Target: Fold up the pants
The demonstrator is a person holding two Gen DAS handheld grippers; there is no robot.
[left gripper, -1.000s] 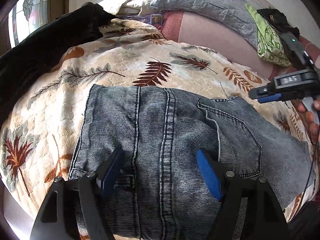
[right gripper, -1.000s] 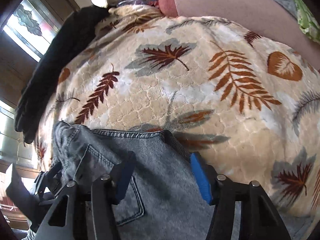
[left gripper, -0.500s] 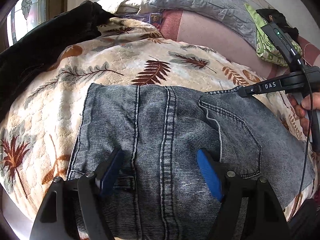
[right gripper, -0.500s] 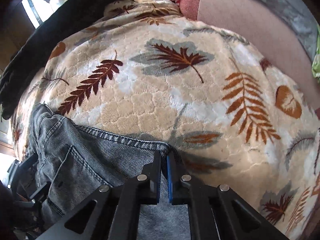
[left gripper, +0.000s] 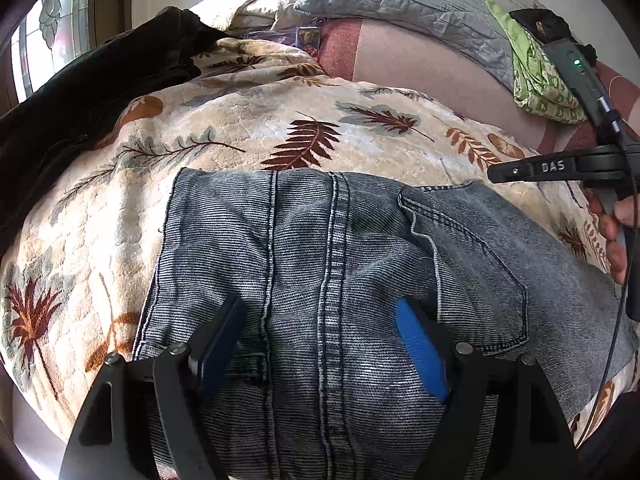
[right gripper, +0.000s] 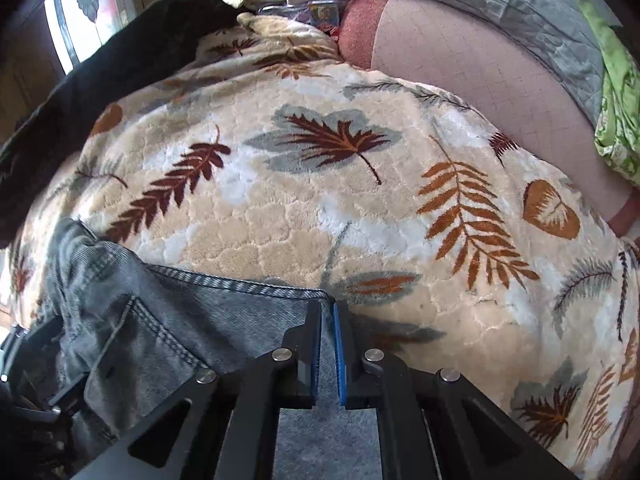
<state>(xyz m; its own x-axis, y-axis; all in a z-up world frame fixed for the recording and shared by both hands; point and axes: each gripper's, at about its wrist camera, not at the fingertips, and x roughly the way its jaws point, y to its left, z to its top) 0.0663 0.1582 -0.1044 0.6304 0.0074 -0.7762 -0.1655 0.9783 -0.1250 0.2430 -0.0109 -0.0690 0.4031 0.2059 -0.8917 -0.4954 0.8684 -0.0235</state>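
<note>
From the left wrist camera, the grey jeans (left gripper: 320, 280) are lying flat on a fuzzy blanket (left gripper: 248, 136) with leaf pictures, which is covering a bed. The left claw (left gripper: 320, 336) is hanging over the jeans with its two blue fingers spread wide apart, and it is not pinching anything. At the right side, the right claw (left gripper: 494, 174) is reaching down to the top corner of the jeans, and a hand (left gripper: 616, 236) is holding it. A grey pillow (left gripper: 400, 4) and a green cloth (left gripper: 536, 80) are sitting far back. A black cloth (left gripper: 88, 88) is lying at the left.

From the right wrist camera, the right claw (right gripper: 327, 344) is squeezed closed on the stitched edge of the jeans (right gripper: 168, 320). The leaf blanket (right gripper: 320, 208) is filling the space beyond it.
</note>
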